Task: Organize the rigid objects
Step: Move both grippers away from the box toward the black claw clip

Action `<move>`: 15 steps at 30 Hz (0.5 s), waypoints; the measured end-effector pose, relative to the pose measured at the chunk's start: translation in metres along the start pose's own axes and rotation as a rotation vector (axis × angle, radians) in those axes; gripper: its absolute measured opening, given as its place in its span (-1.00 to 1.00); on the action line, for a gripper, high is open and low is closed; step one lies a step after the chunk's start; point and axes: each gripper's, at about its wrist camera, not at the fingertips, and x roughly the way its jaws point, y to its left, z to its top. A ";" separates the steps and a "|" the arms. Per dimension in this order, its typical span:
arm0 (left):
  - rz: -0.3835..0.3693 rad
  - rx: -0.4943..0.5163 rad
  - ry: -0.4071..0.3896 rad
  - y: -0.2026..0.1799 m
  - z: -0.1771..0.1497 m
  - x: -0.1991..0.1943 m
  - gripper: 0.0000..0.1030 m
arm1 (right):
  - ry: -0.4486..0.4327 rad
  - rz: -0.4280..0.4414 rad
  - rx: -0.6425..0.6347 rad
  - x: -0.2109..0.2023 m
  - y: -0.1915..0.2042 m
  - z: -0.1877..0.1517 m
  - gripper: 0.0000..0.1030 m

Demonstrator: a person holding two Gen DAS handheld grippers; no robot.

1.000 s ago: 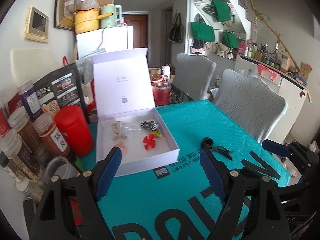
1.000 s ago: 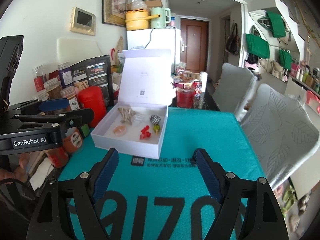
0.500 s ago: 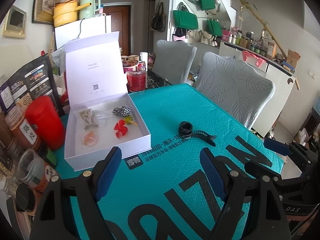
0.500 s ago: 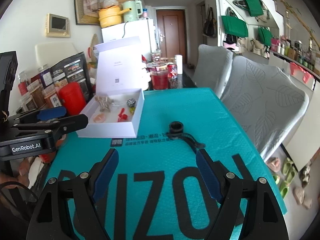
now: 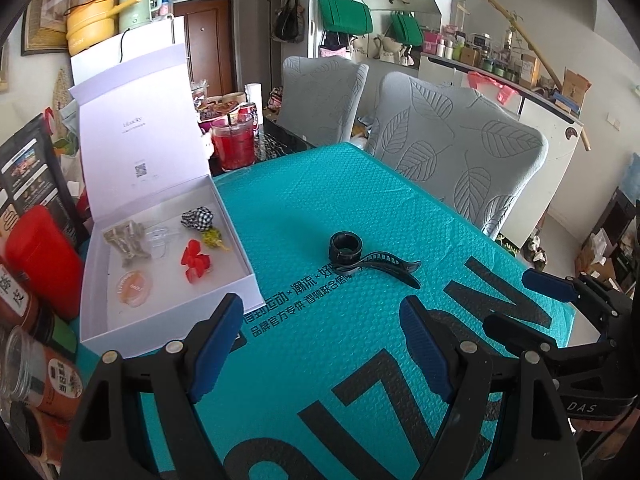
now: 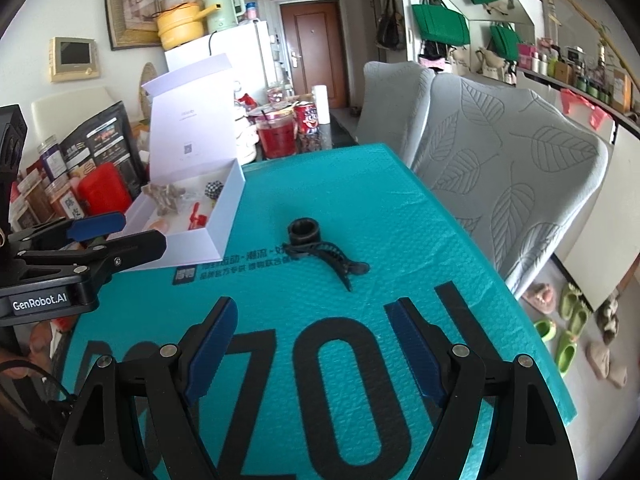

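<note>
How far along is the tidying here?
Several small trinkets already lie in the open white box. Nothing is in hand: the left gripper and right gripper are both open and empty. Left to do: the black hair clip and black ring sit on the teal mat, outside the box.

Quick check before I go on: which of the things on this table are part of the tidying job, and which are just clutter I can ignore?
Part of the job:
- black hair clip, loose on the teal mat
- black ring beside it
- open white box holding small accessories

Just lying about:
- red canister
- spice jars
- red drink cup
- chairs
</note>
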 end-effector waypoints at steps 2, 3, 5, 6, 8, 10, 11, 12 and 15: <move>-0.002 0.005 0.014 -0.002 0.004 0.011 0.57 | 0.010 -0.001 -0.001 0.008 -0.006 0.002 0.56; -0.004 0.005 0.021 -0.002 0.007 0.017 0.57 | 0.015 -0.001 -0.001 0.012 -0.008 0.003 0.56; -0.006 0.007 0.029 -0.003 0.010 0.027 0.57 | 0.026 0.001 -0.002 0.022 -0.014 0.006 0.56; -0.006 0.010 0.034 -0.003 0.013 0.033 0.57 | 0.031 0.004 -0.003 0.026 -0.017 0.008 0.56; -0.007 0.014 0.041 -0.003 0.017 0.042 0.57 | 0.041 0.008 -0.004 0.035 -0.022 0.011 0.56; -0.009 0.021 0.053 -0.004 0.021 0.054 0.57 | 0.048 0.009 -0.008 0.044 -0.027 0.015 0.56; -0.011 0.023 0.059 -0.005 0.023 0.060 0.57 | 0.052 0.009 -0.010 0.049 -0.028 0.017 0.56; -0.012 0.026 0.067 -0.005 0.025 0.066 0.57 | 0.056 0.010 -0.012 0.054 -0.031 0.019 0.56; -0.012 0.035 0.087 -0.005 0.032 0.082 0.57 | 0.069 0.017 -0.017 0.067 -0.036 0.025 0.56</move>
